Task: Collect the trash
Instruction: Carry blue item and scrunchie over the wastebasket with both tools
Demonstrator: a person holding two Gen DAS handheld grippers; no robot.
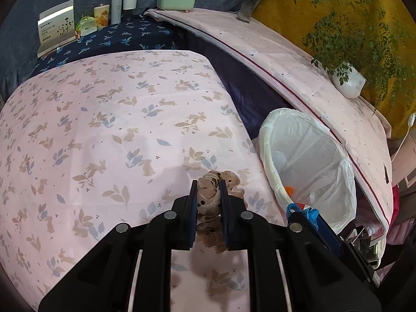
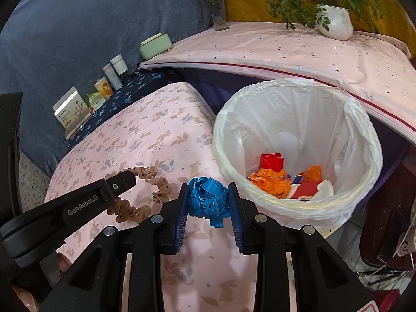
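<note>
The left hand-held gripper [image 1: 207,186] is clamped on a tan, dark-dotted scrunchie [image 1: 212,200], held over a bench draped in a pink cloth [image 1: 104,130] printed with rabbits and leaves. Just beside it, the right hand-held gripper [image 2: 208,189] is closed on a bunched blue tape measure [image 2: 208,201], its black numbers showing, near the bench's edge. In the right wrist view the scrunchie loops out past the left gripper's fingers over the cloth. Beyond the bench edge stands a bin [image 2: 299,208] lined with a white plastic bag; orange wrappers [image 2: 270,182], a red piece [image 2: 271,161] and a red-and-white packet [image 2: 309,191] lie at its bottom. Farther back, a second surface under a pale pink sheet [image 2: 286,49] carries a white pot [image 2: 335,22] with a leafy plant and a glass vase [image 2: 219,17] of pink flowers. Along the far side sit a green box [image 2: 154,45], several cartons and a white packet [image 2: 71,110] on a navy floral cloth.
</note>
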